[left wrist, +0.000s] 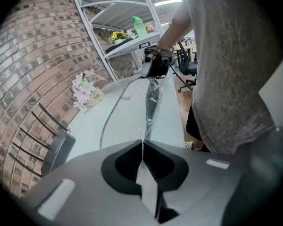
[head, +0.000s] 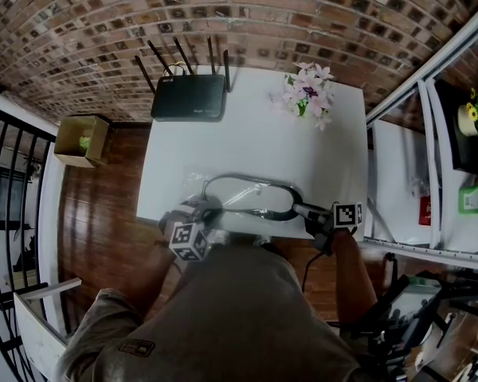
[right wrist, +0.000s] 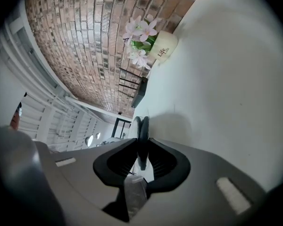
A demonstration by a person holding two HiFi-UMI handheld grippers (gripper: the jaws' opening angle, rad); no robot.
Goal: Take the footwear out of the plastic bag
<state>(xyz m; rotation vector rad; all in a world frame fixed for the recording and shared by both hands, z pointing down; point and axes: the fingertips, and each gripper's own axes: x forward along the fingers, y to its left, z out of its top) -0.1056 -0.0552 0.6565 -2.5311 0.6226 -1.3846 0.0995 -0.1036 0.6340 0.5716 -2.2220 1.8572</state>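
A flat piece of footwear [head: 247,197], pale with a dark rim, lies inside a clear plastic bag [head: 199,191] at the front edge of the white table [head: 255,142]. My left gripper [head: 193,215] is at the bag's left end. In the left gripper view its jaws [left wrist: 142,145] are shut on a thin fold of the clear plastic bag [left wrist: 151,102], which stretches across to the right gripper [left wrist: 155,67]. My right gripper [head: 301,210] is at the right end. Its jaws [right wrist: 141,142] are shut on the footwear's dark edge [right wrist: 141,128].
A black router [head: 187,95] with several antennas stands at the table's back left. A pot of pink flowers [head: 307,94] stands at the back right. White shelving [head: 430,173] runs along the right, and a cardboard box [head: 80,140] sits on the wood floor at the left.
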